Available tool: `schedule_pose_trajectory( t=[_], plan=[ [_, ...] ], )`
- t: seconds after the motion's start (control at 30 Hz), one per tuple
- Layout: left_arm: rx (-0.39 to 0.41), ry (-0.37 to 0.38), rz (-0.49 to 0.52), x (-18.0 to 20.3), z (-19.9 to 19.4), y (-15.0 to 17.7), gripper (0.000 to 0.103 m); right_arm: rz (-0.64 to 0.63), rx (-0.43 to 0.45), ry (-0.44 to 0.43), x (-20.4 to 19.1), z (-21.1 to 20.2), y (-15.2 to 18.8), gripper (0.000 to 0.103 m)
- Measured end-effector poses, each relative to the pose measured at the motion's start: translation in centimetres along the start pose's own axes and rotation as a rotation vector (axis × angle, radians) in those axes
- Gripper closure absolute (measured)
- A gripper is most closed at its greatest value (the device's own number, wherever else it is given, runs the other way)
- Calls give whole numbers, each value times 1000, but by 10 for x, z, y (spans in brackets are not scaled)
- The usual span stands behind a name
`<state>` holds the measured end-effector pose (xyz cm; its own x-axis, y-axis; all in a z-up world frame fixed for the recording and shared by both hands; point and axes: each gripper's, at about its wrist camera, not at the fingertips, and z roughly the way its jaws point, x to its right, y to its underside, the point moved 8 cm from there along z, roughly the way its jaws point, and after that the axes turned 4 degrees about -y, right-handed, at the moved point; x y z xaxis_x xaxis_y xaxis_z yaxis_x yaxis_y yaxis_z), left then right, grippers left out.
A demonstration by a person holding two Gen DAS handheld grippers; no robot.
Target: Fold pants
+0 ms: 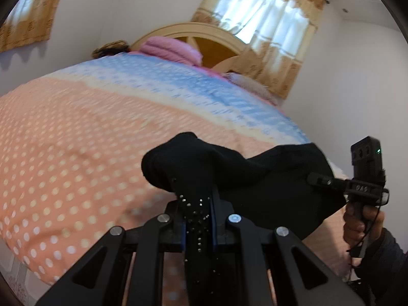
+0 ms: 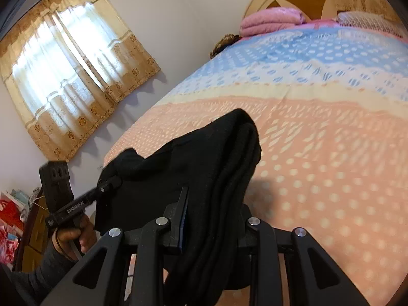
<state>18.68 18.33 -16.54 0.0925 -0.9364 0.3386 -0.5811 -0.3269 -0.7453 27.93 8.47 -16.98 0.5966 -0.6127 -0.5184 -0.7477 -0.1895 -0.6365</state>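
Note:
Black pants (image 1: pixel 229 168) hang stretched between my two grippers, above the near part of the bed (image 1: pixel 76 132). My left gripper (image 1: pixel 197 204) is shut on a bunch of the cloth that carries small shiny studs. In the right wrist view my right gripper (image 2: pixel 214 204) is shut on a thick fold of the pants (image 2: pixel 224 153), which drapes over and hides its right finger. Each view shows the other gripper at its edge, held in a hand: the right gripper (image 1: pixel 316 178) and the left gripper (image 2: pixel 112 182), both clamped on the black cloth.
The bed carries a spotted cover, peach near me and blue farther off. Folded pink blankets (image 1: pixel 170 48) lie by the wooden headboard (image 1: pixel 214 38). Curtained windows (image 2: pixel 74 76) are set in the white walls. A wooden cabinet and colourful bags (image 2: pixel 10 219) stand at the left.

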Motion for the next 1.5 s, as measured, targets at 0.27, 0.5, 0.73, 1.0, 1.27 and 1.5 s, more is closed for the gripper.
schedule_pose_trajectory(
  t=[0.27, 0.5, 0.73, 1.0, 1.27, 1.5],
  plan=[
    [-37, -112, -36, -23, 30, 29, 49, 213, -23, -26, 55, 13, 23, 52],
    [-27, -155, -35, -33, 13, 40, 42, 200, 25, -4, 53, -5, 30, 50],
    [-8, -251, 27, -42, -15, 47, 36, 243, 110, 61, 62, -35, 38, 47],
    [18, -345, 98, -41, -49, 47, 36, 268, 194, 181, 60, -77, 51, 46],
    [95, -329, 123, -15, -86, 37, 25, 171, 275, 285, 16, -127, 71, 46],
    [129, -306, 157, 11, -98, 28, 24, -41, 328, 384, -45, -167, 90, 45]
  ],
)
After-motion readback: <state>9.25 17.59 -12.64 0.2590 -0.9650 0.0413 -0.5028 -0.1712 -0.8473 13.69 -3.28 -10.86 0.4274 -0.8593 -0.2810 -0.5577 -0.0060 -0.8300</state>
